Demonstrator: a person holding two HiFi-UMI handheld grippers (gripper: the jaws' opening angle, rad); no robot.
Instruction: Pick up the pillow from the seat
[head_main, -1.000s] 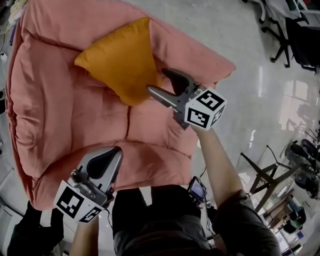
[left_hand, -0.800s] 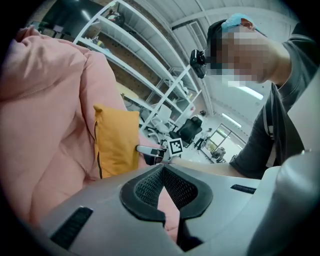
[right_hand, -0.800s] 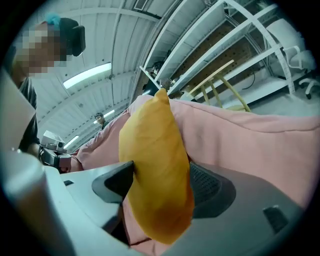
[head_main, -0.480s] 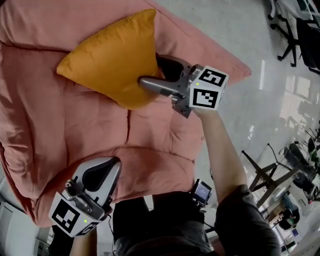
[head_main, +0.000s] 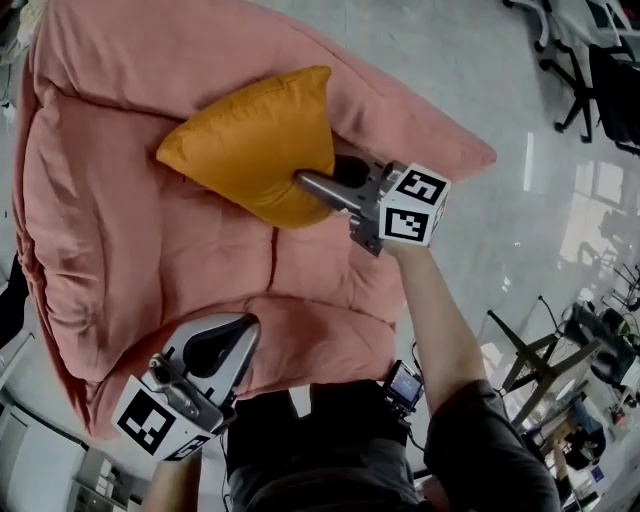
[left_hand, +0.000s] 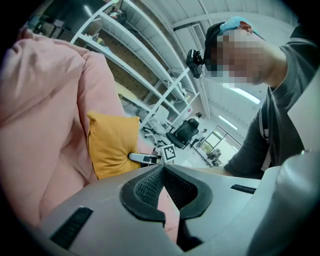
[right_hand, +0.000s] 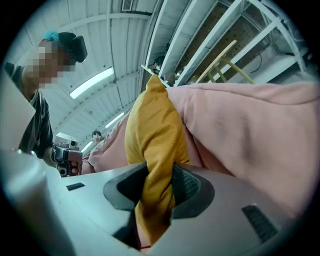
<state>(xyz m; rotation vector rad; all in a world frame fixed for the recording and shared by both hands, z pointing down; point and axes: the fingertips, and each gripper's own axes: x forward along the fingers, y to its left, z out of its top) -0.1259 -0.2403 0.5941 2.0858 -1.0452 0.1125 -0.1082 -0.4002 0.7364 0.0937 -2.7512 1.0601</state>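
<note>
Mustard-yellow square fabric pillow (head_main: 255, 140) lies upper ctr of frame on the pink padded fabric seat (head_main: 120, 250). Right gripper (head_main: 325, 178) jaws closing on its lower corner, fabric pinched btwn the pads. Left gripper (head_main: 238, 335), lower left, jaws clenched together w/ nothing in them.

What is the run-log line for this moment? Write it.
phase: grasp | right claw: closing on pillow corner | left claw: shut, empty, by seat front edge | pillow: on seat
</note>
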